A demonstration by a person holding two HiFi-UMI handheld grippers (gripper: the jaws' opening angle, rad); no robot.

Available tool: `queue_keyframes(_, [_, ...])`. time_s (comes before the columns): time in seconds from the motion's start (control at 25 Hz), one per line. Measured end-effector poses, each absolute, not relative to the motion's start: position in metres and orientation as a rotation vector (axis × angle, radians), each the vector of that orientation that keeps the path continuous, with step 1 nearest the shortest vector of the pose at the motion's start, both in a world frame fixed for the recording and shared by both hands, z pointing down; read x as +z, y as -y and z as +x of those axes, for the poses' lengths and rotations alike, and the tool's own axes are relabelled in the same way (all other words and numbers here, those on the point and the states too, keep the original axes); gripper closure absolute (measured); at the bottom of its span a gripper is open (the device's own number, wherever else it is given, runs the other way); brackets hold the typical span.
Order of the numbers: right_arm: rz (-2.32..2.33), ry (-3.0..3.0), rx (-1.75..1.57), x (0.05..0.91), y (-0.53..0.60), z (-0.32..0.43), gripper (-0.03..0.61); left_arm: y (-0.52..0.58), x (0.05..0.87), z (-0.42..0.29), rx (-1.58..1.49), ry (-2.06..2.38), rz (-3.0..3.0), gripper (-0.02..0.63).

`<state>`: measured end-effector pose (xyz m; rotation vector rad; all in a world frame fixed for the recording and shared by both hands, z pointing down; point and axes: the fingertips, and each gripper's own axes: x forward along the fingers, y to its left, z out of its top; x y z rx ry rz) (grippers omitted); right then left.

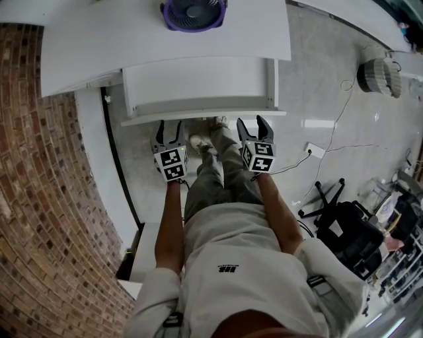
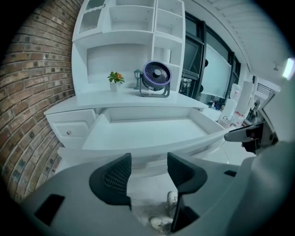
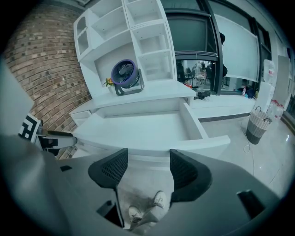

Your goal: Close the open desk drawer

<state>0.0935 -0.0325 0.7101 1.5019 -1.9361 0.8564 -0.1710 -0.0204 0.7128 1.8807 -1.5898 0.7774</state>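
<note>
The wide white desk drawer [image 1: 198, 84] is pulled out from under the white desk top [image 1: 99, 46], and it holds nothing. Its front panel [image 1: 205, 117] faces me. My left gripper [image 1: 168, 129] hangs just short of that panel, left of centre, open with nothing between its fingers. My right gripper [image 1: 255, 125] is level with it at the panel's right end, also open. In the left gripper view the drawer [image 2: 147, 133] lies just beyond the jaws of the left gripper [image 2: 148, 170]. The right gripper view shows the drawer [image 3: 138, 129] beyond the right gripper [image 3: 147, 168].
A purple fan [image 1: 193, 13] stands on the desk top, with a small potted plant [image 2: 115, 78] beside it. A brick wall [image 1: 39, 198] runs along the left. A small closed drawer [image 2: 69, 126] sits left of the open one. My legs and shoes [image 1: 201, 142] stand below the drawer front.
</note>
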Motion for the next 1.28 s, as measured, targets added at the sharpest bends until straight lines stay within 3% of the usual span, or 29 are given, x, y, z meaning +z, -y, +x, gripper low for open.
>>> queue_keyframes(1.28, [1.453, 1.948, 0.814, 0.710, 0.079, 0.093, 0.298, 0.068, 0.716, -0.174, 0.739, 1.639, 1.817, 0.360])
